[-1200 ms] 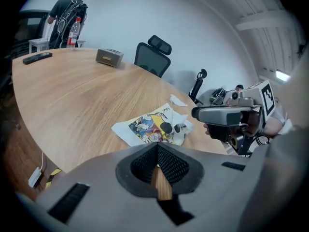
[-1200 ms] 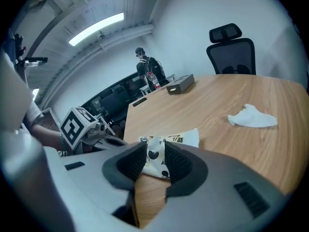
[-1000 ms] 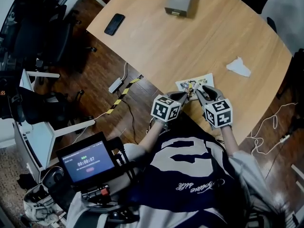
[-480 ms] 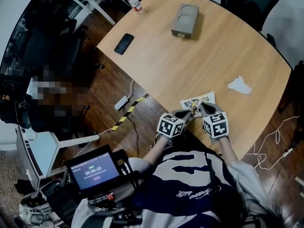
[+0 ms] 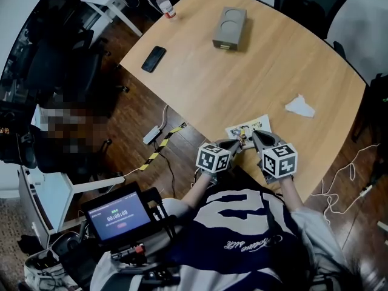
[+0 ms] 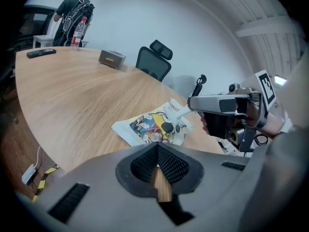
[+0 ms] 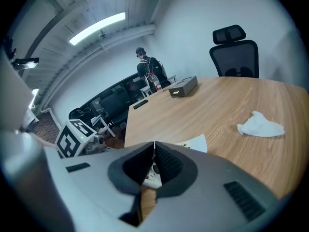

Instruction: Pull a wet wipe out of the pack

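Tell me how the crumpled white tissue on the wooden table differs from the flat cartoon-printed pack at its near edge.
The crumpled white tissue is plain; the flat cartoon-printed pack carries colourful pictures. The tissue is bunched up; the pack lies flat. The tissue sits alone further out; the pack lies at the near edge. Both rest on the wooden table.

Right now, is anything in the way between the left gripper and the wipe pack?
Nothing visible: only bare table lies between the left gripper and the pack. The right gripper, jaws just closed, pinches a wipe at its top.
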Tool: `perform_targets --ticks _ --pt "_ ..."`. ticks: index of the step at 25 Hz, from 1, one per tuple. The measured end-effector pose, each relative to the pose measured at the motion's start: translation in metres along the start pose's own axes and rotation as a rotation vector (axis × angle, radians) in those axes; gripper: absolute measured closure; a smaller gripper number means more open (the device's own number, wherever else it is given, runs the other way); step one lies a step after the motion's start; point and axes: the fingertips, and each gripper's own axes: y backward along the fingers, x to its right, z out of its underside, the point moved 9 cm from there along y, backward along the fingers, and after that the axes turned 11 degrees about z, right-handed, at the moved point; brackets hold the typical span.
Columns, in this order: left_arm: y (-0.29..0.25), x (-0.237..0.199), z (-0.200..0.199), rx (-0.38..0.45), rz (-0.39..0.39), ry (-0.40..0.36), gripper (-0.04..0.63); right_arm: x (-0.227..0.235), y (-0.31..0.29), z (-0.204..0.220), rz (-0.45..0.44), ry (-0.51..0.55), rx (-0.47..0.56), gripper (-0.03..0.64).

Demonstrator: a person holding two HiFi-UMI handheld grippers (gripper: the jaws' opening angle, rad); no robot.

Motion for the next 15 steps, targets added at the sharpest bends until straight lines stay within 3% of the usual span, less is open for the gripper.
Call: perform_targets --ticks 15 --pt "-0.002 -0.006 0.000 0.007 -0.009 0.000 0.592 -0.001 0.006 -0.011 -0.086 -0.170 0.045 0.612"
